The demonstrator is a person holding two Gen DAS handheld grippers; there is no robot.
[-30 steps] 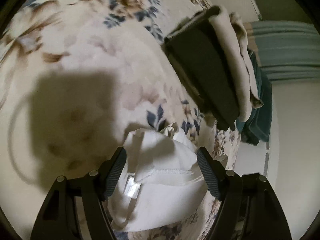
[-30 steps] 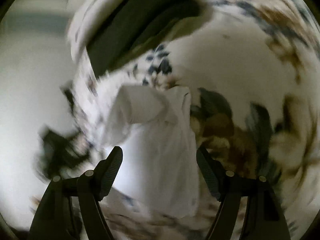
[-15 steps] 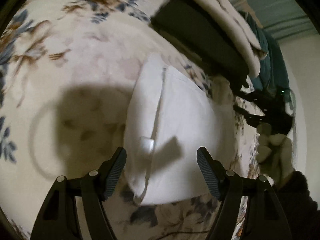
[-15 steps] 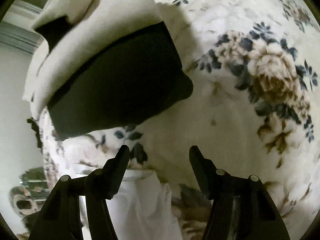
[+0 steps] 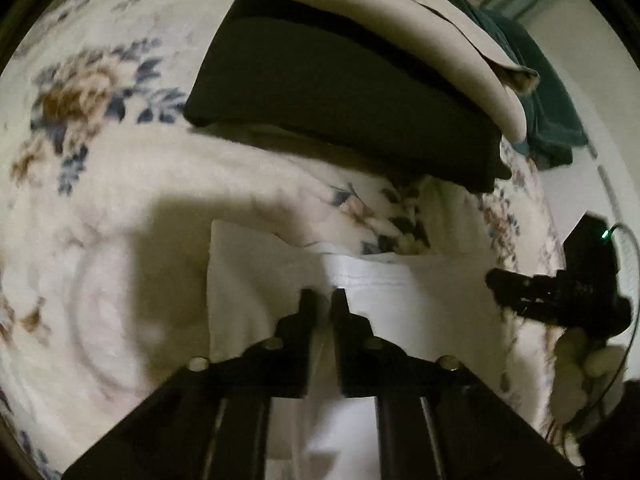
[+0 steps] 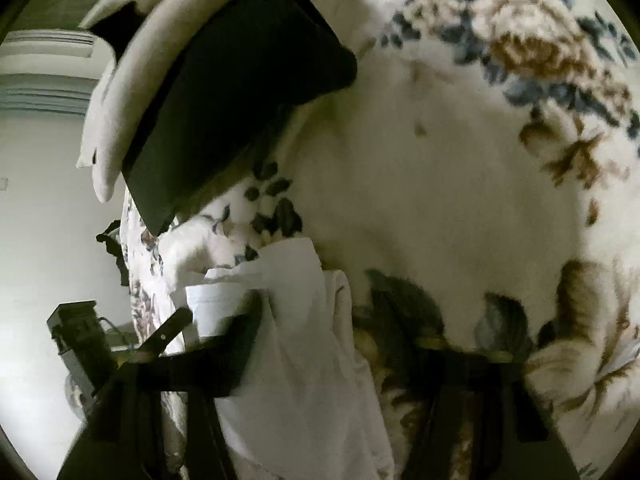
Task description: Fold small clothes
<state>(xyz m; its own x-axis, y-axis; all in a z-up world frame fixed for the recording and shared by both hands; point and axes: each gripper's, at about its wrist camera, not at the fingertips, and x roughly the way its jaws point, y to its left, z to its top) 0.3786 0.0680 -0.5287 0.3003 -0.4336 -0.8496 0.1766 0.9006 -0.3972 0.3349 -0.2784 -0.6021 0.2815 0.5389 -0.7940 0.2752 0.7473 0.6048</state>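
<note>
Since the earlier frame both jaws have just been closing: left gripper (image 5: 323, 298) is clamped on the hem of the small white cotton garment (image 5: 400, 304) lying on the floral fleece bed blanket (image 5: 120, 184), right gripper (image 6: 320, 344) is pinching its other edge, fold barely begun.

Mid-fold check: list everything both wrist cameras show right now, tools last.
plush floral blanket: one, cream with blue-brown flowers, under everything
small white garment: one, white, on the blanket, nearest
folded dark cloth: one, black, behind the garment
folded beige cloth: one, beige, against the dark cloth's far side
teal cloth: one, teal, beyond the beige cloth
gloved hand: one, pale, holding the right tool
left tool: black, jaws just closed, pinching the garment's hem
right tool: black, jaws just closed on the garment's other side
</note>
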